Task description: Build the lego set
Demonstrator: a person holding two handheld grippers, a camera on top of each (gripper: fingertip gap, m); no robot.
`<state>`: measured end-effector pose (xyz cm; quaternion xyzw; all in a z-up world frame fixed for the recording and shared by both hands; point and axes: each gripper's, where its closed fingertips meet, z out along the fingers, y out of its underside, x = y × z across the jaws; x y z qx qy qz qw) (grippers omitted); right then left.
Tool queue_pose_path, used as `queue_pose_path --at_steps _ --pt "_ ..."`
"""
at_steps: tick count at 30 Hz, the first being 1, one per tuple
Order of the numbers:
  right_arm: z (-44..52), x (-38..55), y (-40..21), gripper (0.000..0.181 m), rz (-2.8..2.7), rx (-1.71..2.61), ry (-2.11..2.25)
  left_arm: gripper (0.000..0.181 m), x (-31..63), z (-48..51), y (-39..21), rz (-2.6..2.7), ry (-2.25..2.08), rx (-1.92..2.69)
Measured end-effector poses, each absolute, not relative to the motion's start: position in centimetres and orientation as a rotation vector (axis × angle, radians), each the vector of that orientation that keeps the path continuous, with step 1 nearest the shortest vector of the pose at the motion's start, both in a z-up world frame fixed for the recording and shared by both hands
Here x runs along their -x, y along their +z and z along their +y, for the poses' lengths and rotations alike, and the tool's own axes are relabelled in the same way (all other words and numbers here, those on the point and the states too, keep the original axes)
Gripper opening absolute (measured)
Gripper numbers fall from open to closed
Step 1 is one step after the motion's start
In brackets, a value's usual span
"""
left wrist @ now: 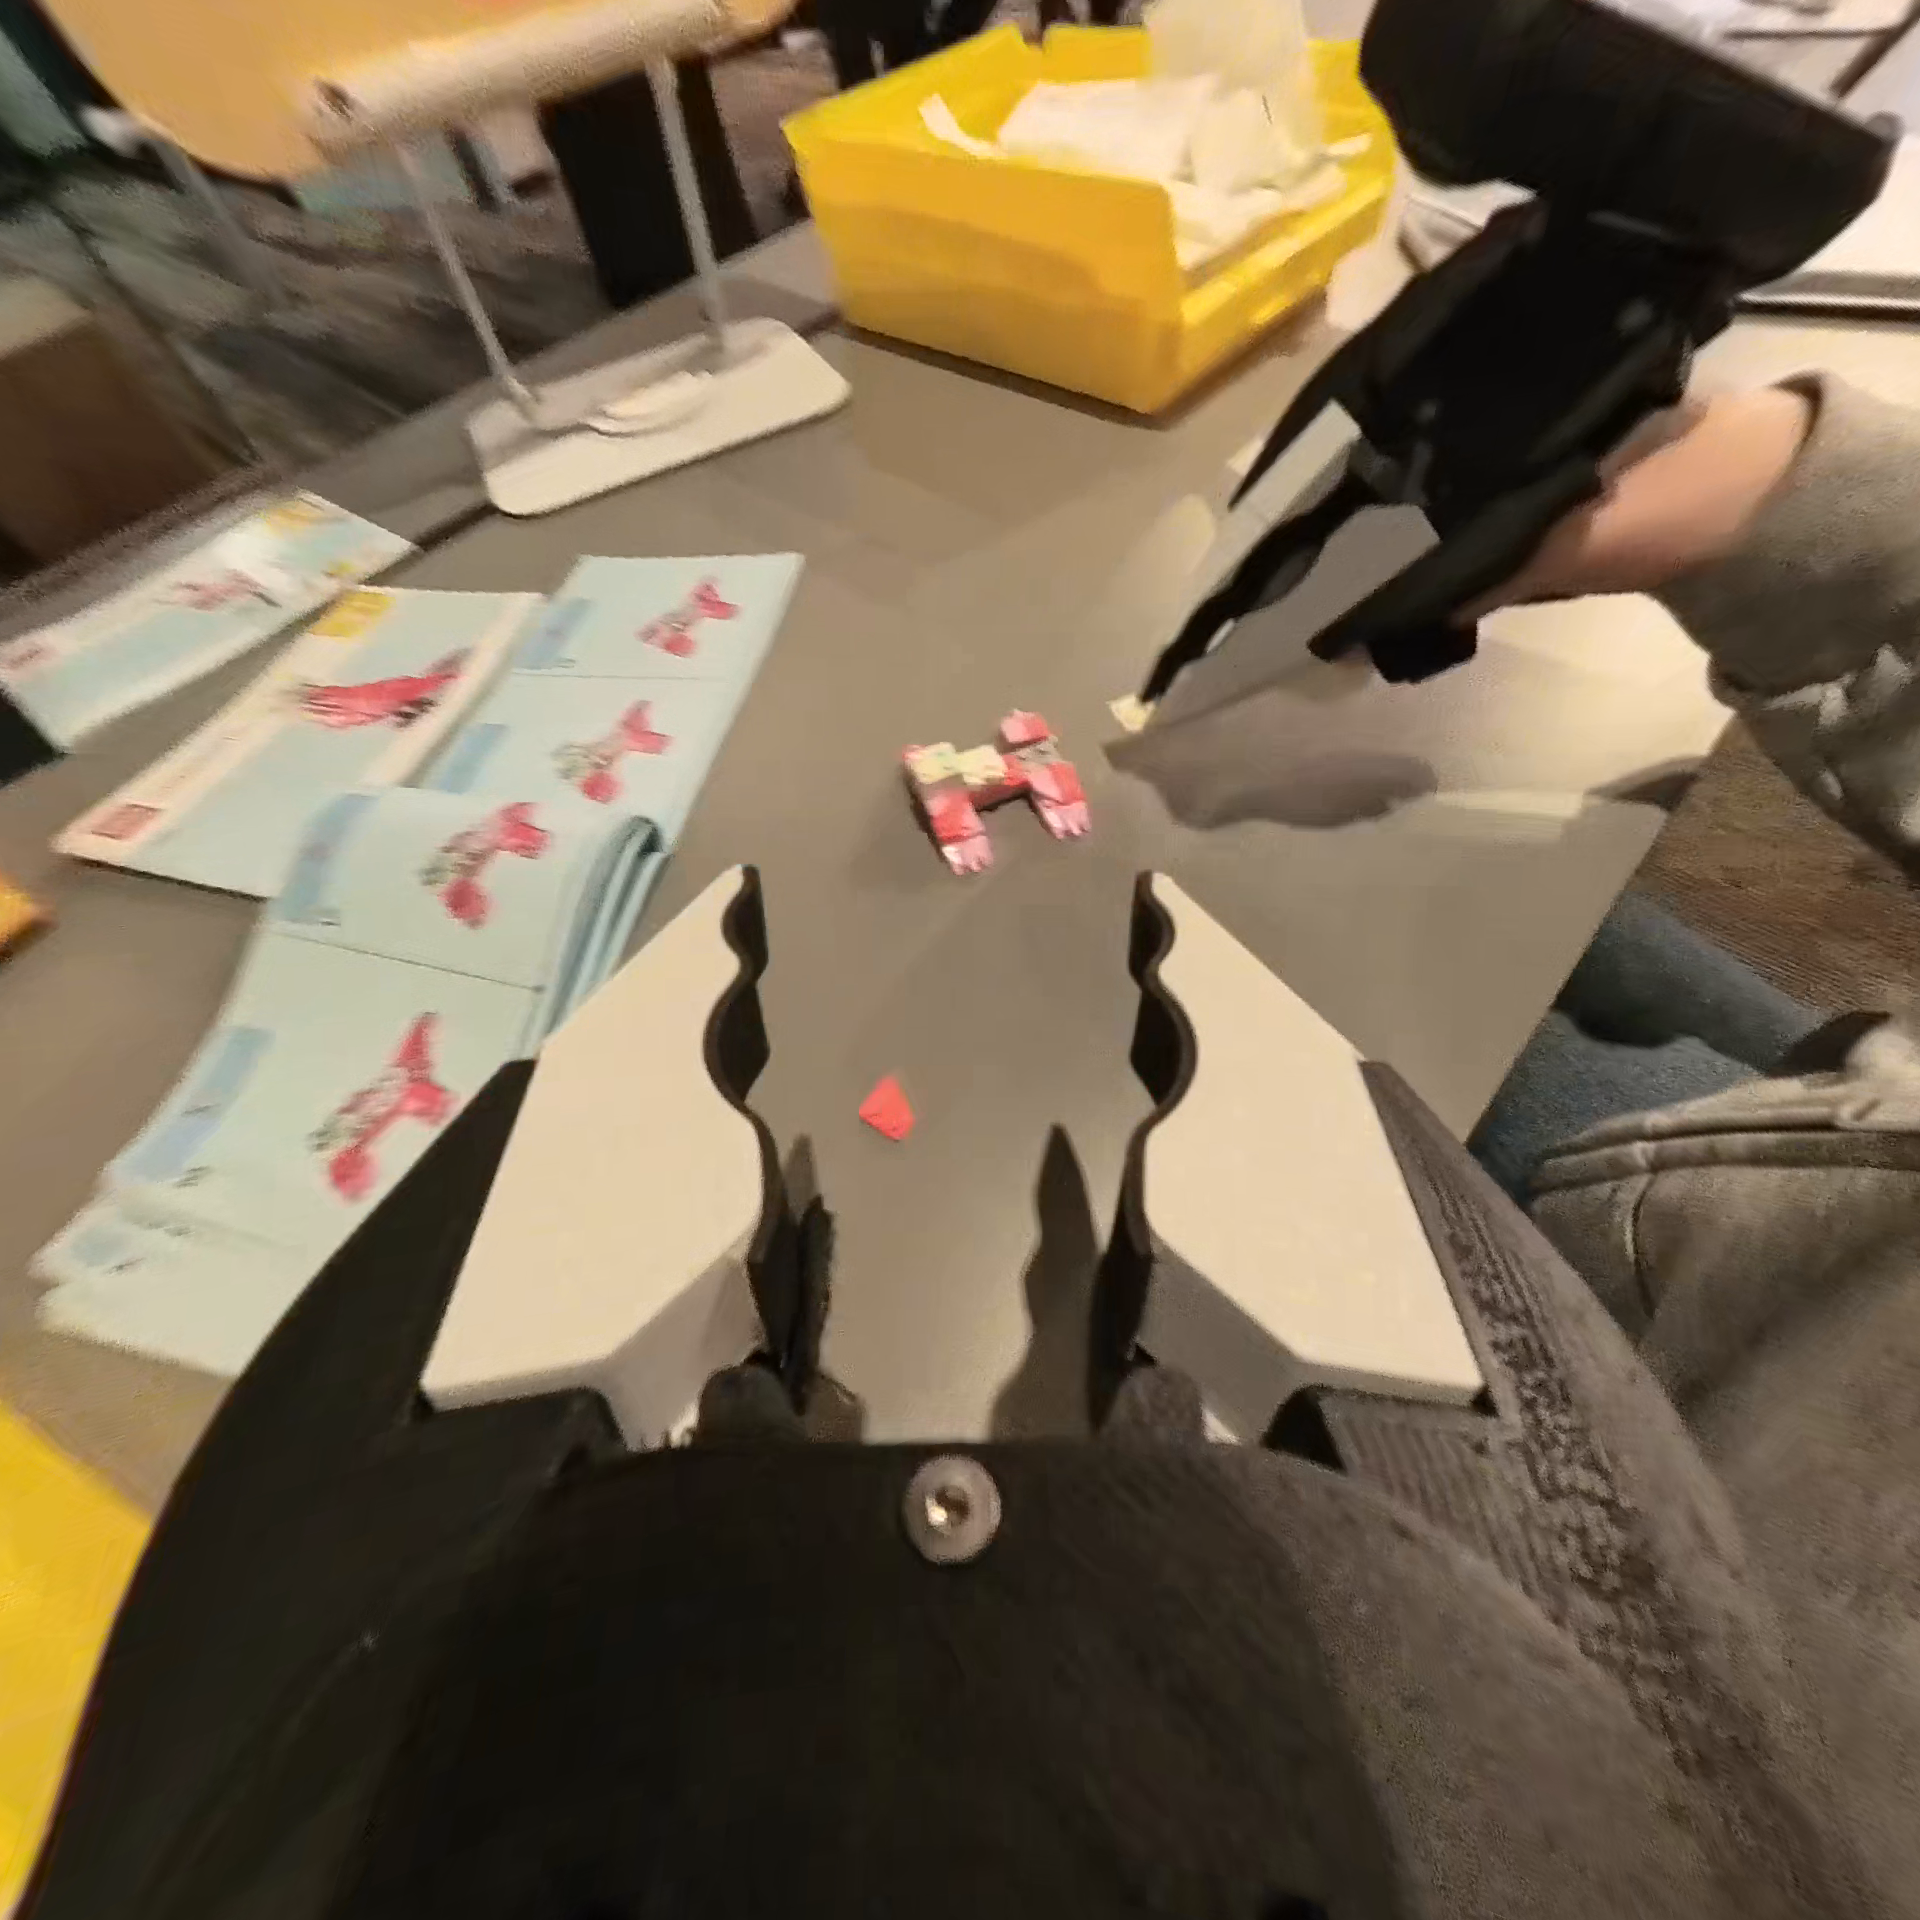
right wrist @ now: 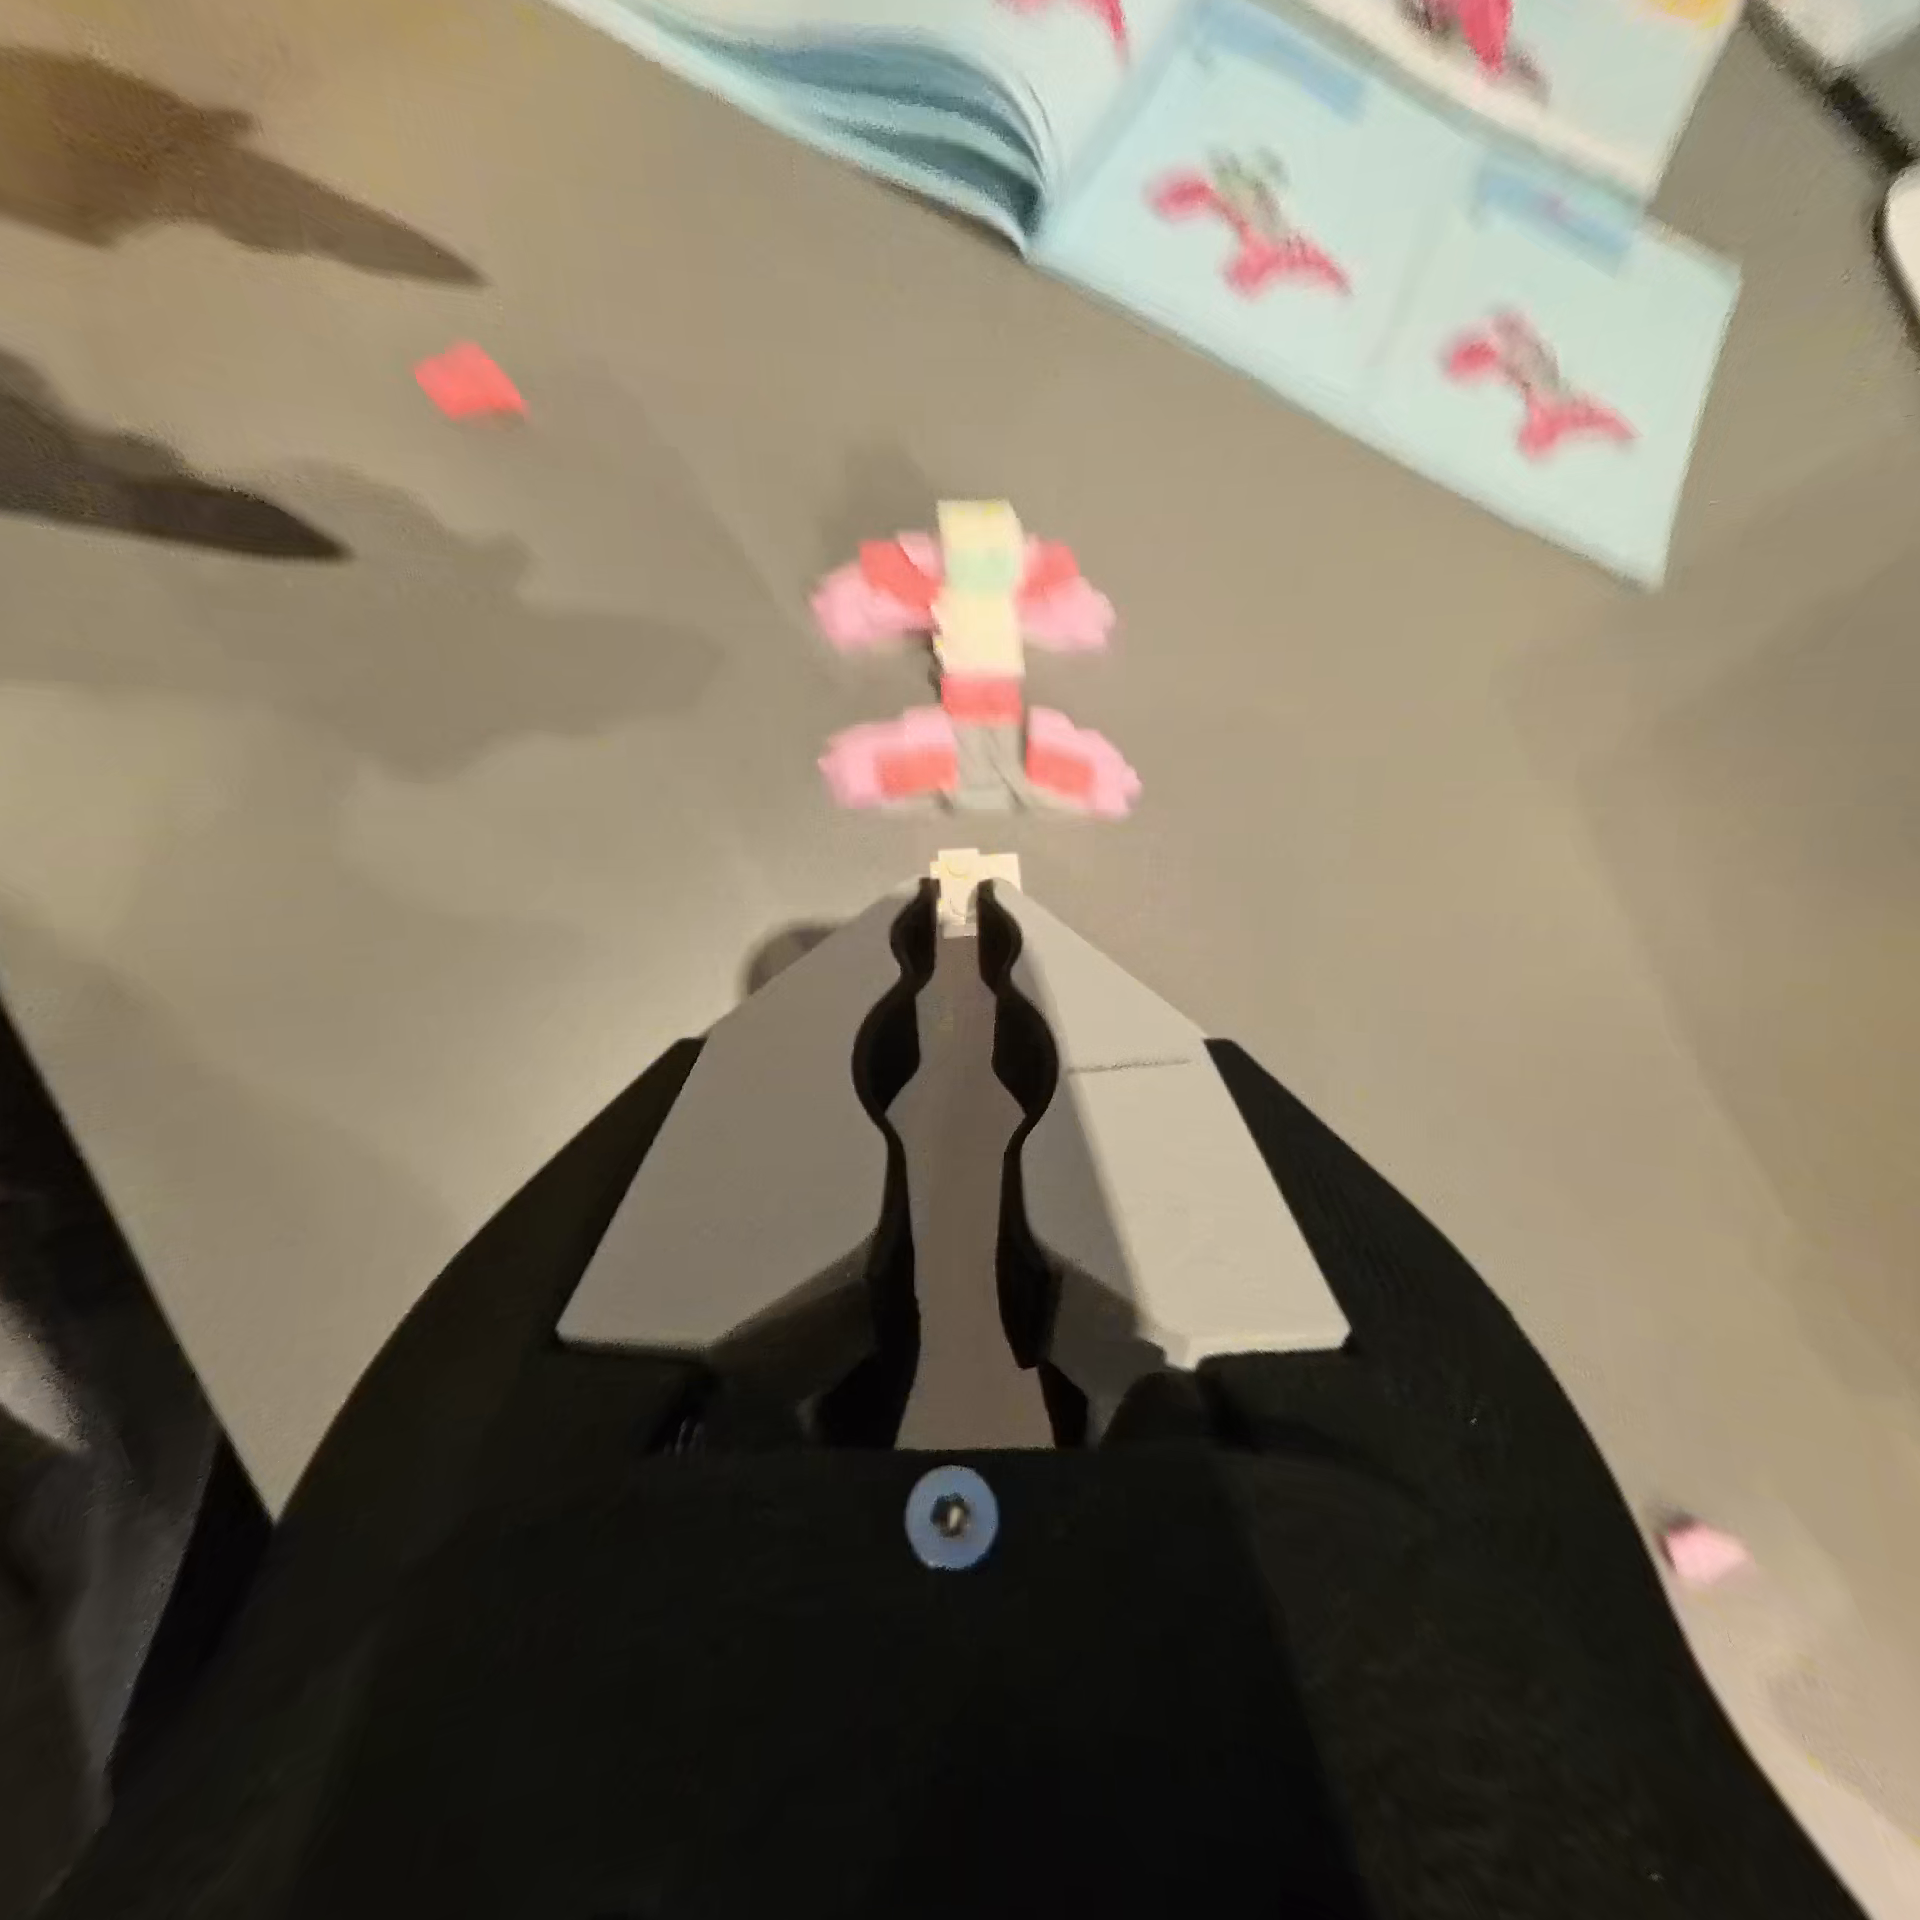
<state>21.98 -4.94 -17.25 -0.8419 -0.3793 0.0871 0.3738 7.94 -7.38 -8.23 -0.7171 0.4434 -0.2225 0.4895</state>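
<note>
Spreading across both views, the grey desk (left wrist: 987, 499) carries everything. At its far edge stands a yellow bin (left wrist: 1039, 260) with white bags inside, and left of that a white stand (left wrist: 665, 426) rests on its flat base. Light-blue instruction booklets (left wrist: 436, 831) lie open along the left side — in the right wrist view the open booklet (right wrist: 1351, 260) sits beyond the model, toward the top right.

The left gripper (left wrist: 945, 894) hovers over the desk with its fingers spread wide apart and nothing between them. The right gripper (right wrist: 961, 899) has its fingers pinched on a small cream brick (right wrist: 971, 868); from the left wrist view that same gripper (left wrist: 1148, 701) reaches down at the right, its tip touching or nearly touching the desk, held by a person's hand in a grey sleeve (left wrist: 1766, 540).

The part-built lego model (left wrist: 992, 784) — pink, red and cream — sits in the middle of the desk, just ahead of the cream brick in the right wrist view (right wrist: 971, 665). A loose red piece (left wrist: 888, 1112) lies between the left fingers, nearer the camera. A small pink piece (right wrist: 1704, 1558) lies alone at the right.
</note>
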Motion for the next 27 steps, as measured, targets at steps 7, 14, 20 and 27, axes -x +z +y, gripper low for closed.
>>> queue_pose_path --at_steps 7,14,20,27 --pt "-5.3 -24.8 -19.0 0.006 -0.895 2.220 0.220 0.070 -9.7 -7.3 -11.7 1.106 -0.648 1.820" --pt "-5.0 -24.6 -18.6 0.020 -0.830 2.185 0.318 0.071 -9.6 -6.8 -12.6 1.096 -0.686 1.860" --pt "-5.3 -25.4 -18.9 0.024 -0.827 2.166 0.378 0.068 -9.5 -6.8 -13.0 1.094 -0.747 1.879" --pt "-6.6 -24.8 -19.3 0.015 -0.865 2.196 0.488 0.068 -9.7 -6.6 -13.7 1.113 -0.758 1.887"
